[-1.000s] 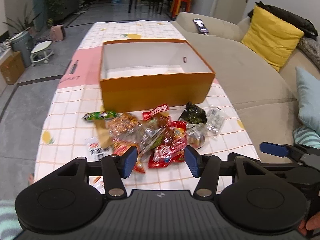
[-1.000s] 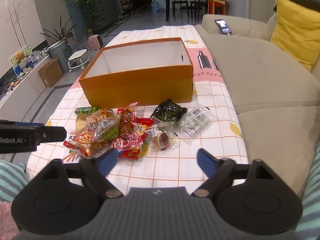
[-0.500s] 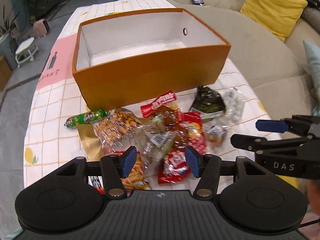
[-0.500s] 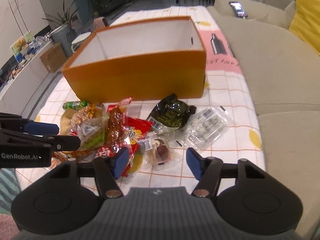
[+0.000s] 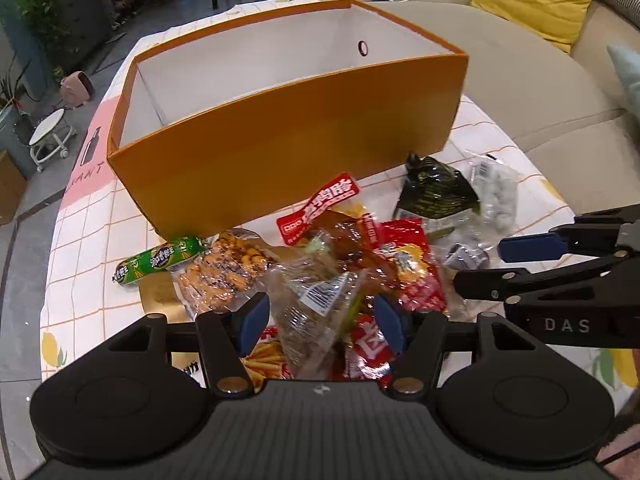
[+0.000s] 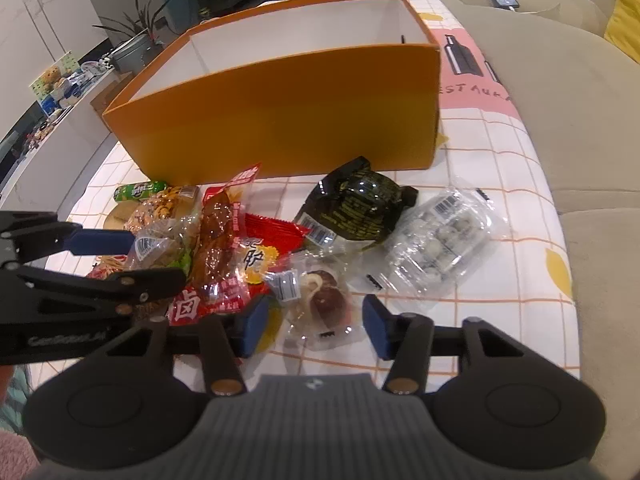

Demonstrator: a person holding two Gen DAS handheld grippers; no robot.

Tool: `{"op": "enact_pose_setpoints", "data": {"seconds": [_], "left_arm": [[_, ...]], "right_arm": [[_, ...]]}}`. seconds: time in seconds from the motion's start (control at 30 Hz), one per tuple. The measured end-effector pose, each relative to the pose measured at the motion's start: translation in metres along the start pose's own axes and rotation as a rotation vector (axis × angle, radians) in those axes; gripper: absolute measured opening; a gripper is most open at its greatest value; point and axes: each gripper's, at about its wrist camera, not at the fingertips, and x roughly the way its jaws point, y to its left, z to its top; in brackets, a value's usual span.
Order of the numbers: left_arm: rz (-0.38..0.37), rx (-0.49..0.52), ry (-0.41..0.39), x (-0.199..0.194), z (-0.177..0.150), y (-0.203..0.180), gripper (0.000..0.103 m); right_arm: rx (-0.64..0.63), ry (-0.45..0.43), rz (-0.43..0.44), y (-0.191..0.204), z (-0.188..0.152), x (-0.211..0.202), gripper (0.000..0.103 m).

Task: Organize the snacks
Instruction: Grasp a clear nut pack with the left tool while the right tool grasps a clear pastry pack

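Jaws of our left gripper (image 5: pixel 320 318) are opening around a clear packet (image 5: pixel 316 300) at lower centre, our right gripper (image 6: pixel 314 322) closing, unpinched, over a mushroom pouch (image 6: pixel 324 304); crowded neighbours may snag, missing the box (image 5: pixel 288 136) above.

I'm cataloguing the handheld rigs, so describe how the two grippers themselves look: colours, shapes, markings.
Both are matte black. The left gripper and the right gripper each carry two blue pads on angled black fingers, with brass-coloured pivot pins, two round discs flanking a ribbed centre plate, and a small logo. Seen from the side, the right one bears white "DAS" lettering; the left one's white lettering is blurred. No cables show.
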Motion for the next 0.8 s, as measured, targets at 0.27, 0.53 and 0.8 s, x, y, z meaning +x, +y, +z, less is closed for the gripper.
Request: {"op": "enact_pose_setpoints", "data": {"seconds": [0.27, 0.53, 0.8], "left_arm": [[0.052, 0.093, -0.016, 0.007, -0.004, -0.011, 0.064], [0.066, 0.086, -0.012, 0.006, -0.005, -0.013, 0.056], [0.07, 0.03, -0.029, -0.015, -0.008, -0.008, 0.052]], "right_arm": [[-0.026, -0.003, -0.016, 0.002, 0.001, 0.011, 0.043], [-0.053, -0.012, -0.012, 0.006, -0.003, 0.01, 0.03], [-0.079, -0.047, -0.015, 0.012, -0.007, -0.004, 0.028]]}}
